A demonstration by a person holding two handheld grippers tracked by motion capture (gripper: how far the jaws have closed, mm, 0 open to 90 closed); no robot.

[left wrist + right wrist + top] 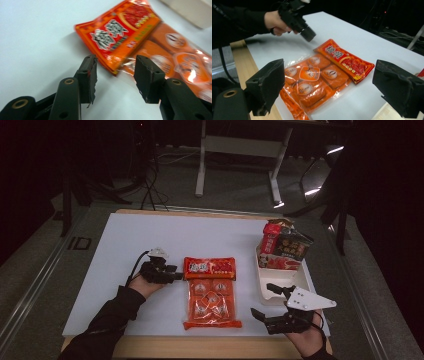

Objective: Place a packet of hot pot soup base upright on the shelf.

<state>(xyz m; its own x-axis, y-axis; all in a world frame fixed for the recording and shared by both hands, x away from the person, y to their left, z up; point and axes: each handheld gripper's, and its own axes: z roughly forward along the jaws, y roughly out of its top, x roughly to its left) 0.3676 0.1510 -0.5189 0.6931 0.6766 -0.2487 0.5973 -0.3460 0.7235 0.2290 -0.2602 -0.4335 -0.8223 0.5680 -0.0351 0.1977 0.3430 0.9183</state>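
From above, the white table (125, 250) carries an orange snack bag (210, 292) lying flat near its front edge, red header end pointing away from the person. The left hand comes in low from the bottom left, sleeve resting near the table edge, and holds the left gripper (176, 276) level, pointing right at the bag's upper left corner, its tips just beside the corner. The right gripper (264, 300) sits near the front right, grey plate on top, pointing left toward the bag, its jaws spread wide with nothing between them. Behind it stands a white tray (272, 292) with dark and red snack packets (282, 247) propped in its far end.

In the left gripper view, the two black jaws stand partly apart over the white surface, and the bag's (120, 37) red header corner lies just beyond the gap; the pads do not press on it.

In the right gripper view, its own jaws frame the scene far apart, empty. The bag (322, 75) lies flat between them farther off, showing small wrapped pieces through clear film. The other hand (274, 22) grips the left gripper (309, 35) slanted down just above the table, near the bag's header.
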